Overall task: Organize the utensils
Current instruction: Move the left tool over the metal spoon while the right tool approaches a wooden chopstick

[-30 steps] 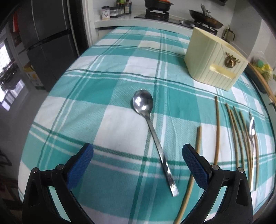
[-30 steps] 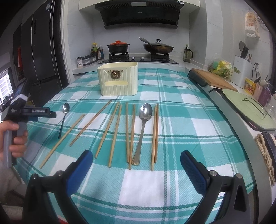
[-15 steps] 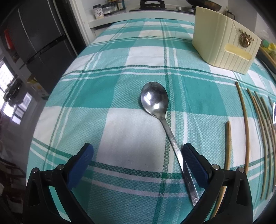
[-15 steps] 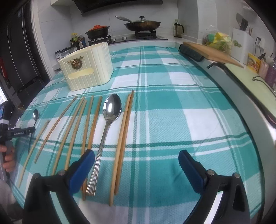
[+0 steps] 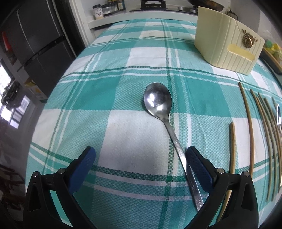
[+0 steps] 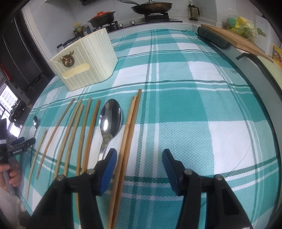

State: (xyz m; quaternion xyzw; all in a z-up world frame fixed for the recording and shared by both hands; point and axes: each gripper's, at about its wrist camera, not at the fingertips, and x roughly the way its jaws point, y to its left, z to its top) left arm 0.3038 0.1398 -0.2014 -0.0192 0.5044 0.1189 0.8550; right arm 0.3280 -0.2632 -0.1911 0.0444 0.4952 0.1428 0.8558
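Note:
A small steel spoon lies on the teal checked cloth; its handle runs back under the right finger of my open left gripper. A cream utensil holder stands at the far right, and also shows in the right wrist view. My open right gripper hovers low over a pair of chopsticks, which lie between its fingers near the left one. A large spoon lies just left of them, then several more chopsticks. The left gripper shows at the far left.
The cloth-covered table ends at a counter on the right with a cutting board. A stove with pots stands behind. A dark fridge stands to the left beyond the table edge.
Both grippers have moved forward and lower. The left has closed in on the small spoon. The right has come down over the chopstick pair and its jaws have narrowed.

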